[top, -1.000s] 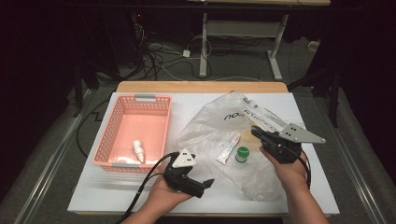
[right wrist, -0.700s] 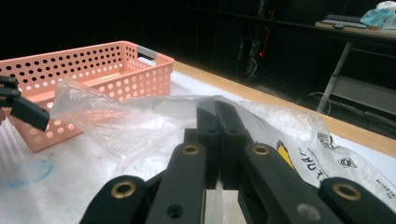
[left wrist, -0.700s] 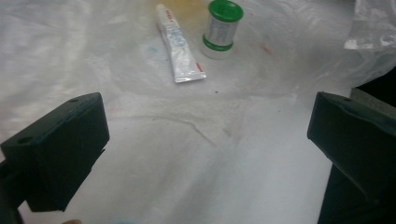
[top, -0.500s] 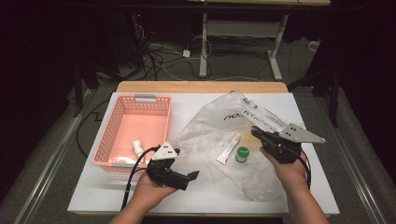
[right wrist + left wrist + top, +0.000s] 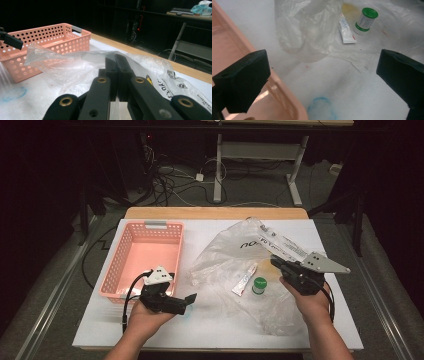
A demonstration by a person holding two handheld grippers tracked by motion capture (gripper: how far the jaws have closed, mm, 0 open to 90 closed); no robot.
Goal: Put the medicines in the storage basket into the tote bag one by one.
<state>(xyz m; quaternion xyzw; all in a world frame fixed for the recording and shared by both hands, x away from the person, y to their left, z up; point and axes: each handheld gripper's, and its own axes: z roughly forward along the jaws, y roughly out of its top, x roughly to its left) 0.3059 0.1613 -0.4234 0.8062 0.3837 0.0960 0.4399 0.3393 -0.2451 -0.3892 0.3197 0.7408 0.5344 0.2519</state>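
Observation:
My left gripper [image 5: 187,301] hovers over the table just in front of the pink basket [image 5: 131,265], near its right corner. Its jaws stand wide open with nothing between them [image 5: 322,72]. In the left gripper view the basket's rim [image 5: 287,97] passes under the left jaw. A clear plastic bag [image 5: 235,255] lies spread across the middle of the table. My right gripper [image 5: 277,263] is shut on the bag's edge [image 5: 116,60] and holds it raised. On the bag lie a small white tube [image 5: 244,280] and a green-capped bottle [image 5: 259,285].
A blue ring is drawn on the white table [image 5: 322,110] beside the basket's corner. The table's wooden far edge [image 5: 215,213] runs behind the basket and bag. Beyond it are cables and desk legs on a dark floor.
My left gripper has moved left, away from the bag's front and up to the basket's near corner, jaws still open. My right gripper has kept still, shut on the bag.

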